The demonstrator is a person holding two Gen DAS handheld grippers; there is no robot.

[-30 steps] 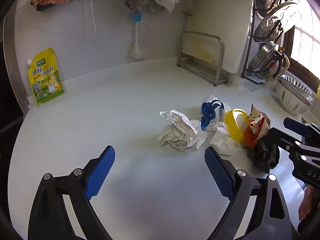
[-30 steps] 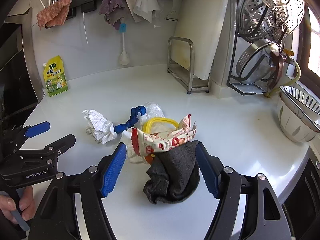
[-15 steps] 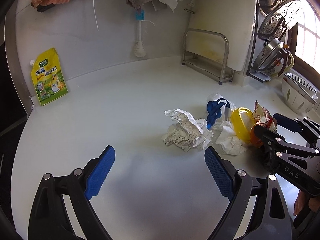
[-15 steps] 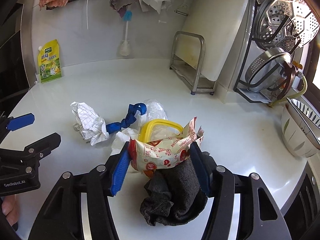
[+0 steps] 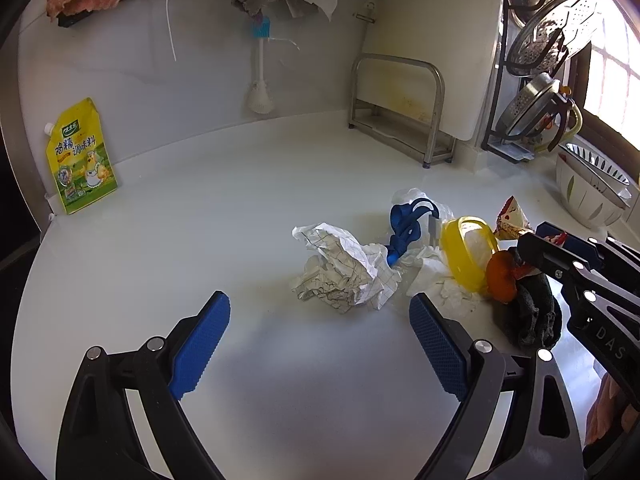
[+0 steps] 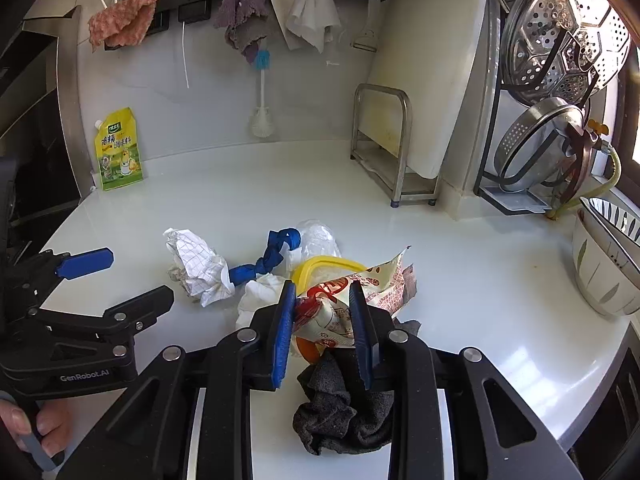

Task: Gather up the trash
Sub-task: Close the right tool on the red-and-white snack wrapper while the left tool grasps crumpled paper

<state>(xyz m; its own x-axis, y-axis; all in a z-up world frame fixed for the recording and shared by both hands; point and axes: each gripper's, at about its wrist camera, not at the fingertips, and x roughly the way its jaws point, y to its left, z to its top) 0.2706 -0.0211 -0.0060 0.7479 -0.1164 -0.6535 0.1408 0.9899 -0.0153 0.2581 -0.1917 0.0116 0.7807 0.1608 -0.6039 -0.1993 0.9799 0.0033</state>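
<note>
A pile of trash lies on the white counter [image 5: 240, 208]: crumpled grid paper [image 5: 344, 268], a blue knotted strip [image 5: 404, 228], a yellow ring [image 5: 464, 256], white tissue [image 5: 440, 284], an orange scrap [image 5: 500, 280] and a dark grey cloth [image 6: 344, 412]. My right gripper [image 6: 322, 286] is closing, and its blue pads squeeze a red-and-white snack wrapper [image 6: 384, 284] on top of the grey cloth. My left gripper [image 5: 318, 302] stands open just in front of the grid paper with nothing between its fingers. In the right wrist view the left gripper [image 6: 138, 274] sits at the left, held by a hand.
A yellow seasoning pouch [image 5: 80, 160] leans on the back wall at the left. A metal rack [image 5: 400, 112] with a cutting board stands at the back right, beside hanging steamer trays [image 6: 560, 28]. Stacked bowls [image 6: 604, 264] sit at the far right near the counter's edge.
The right gripper's jaws have come together from wide apart around the grey cloth onto the snack wrapper, crumpling it. The left gripper has stayed in place, open.
</note>
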